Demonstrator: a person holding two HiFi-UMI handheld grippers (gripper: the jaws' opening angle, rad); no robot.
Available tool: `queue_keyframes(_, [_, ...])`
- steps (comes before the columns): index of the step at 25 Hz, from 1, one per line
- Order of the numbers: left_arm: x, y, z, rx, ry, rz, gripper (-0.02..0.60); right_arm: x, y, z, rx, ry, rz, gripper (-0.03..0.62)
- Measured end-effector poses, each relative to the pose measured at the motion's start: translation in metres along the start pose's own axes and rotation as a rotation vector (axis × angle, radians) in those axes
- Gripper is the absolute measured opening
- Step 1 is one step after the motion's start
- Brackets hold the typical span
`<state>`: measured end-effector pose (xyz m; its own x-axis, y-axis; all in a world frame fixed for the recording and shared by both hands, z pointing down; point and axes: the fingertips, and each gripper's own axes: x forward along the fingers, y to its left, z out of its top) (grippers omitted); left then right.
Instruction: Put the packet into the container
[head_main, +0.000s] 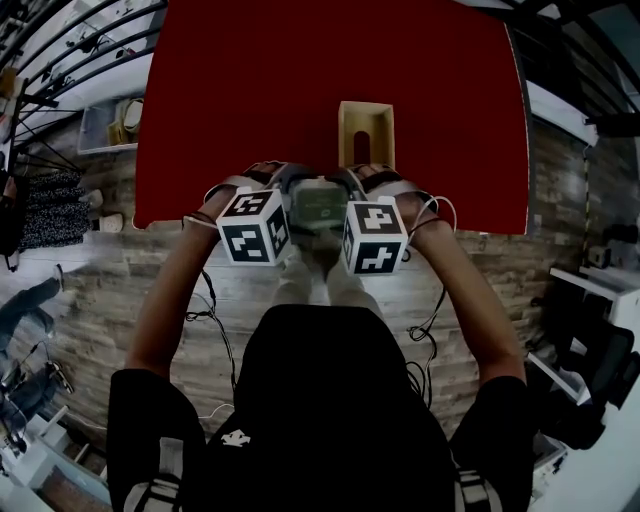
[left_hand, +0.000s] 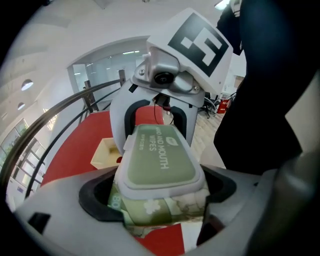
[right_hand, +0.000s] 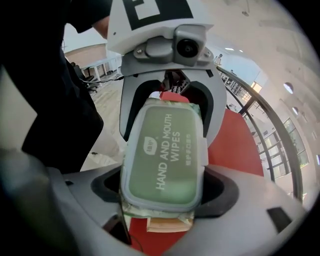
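Together, left gripper (left_hand: 157, 197) and right gripper (right_hand: 162, 192) fingers pinching packet (head_main: 320, 205), half hidden between marker cubes (head_main: 255, 225), container (head_main: 366, 130) beyond

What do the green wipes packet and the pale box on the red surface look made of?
Green wipes packet: soft printed plastic film, wrinkled at the edge, with a rigid matte plastic lid. Pale box: probably bare light wood, flat boards, grain unclear.

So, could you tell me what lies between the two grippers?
The green wipes packet fills that gap, gripped at opposite ends by the left gripper and right gripper; all three views show it.
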<state>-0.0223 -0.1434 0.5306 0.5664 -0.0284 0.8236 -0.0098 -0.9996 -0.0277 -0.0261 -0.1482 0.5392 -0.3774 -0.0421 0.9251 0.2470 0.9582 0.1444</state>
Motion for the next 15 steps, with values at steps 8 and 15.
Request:
queue_keyframes(8, [0.003,0.013,0.005,-0.037,-0.061,0.077,0.468,-0.004,-0.003,-0.013,0.032,0.052,0.017,0.403])
queue_keyframes(15, [-0.003,0.020,0.017,-0.039,-0.174,0.141,0.468,-0.012,-0.007,-0.021,0.028,0.094,0.036,0.403])
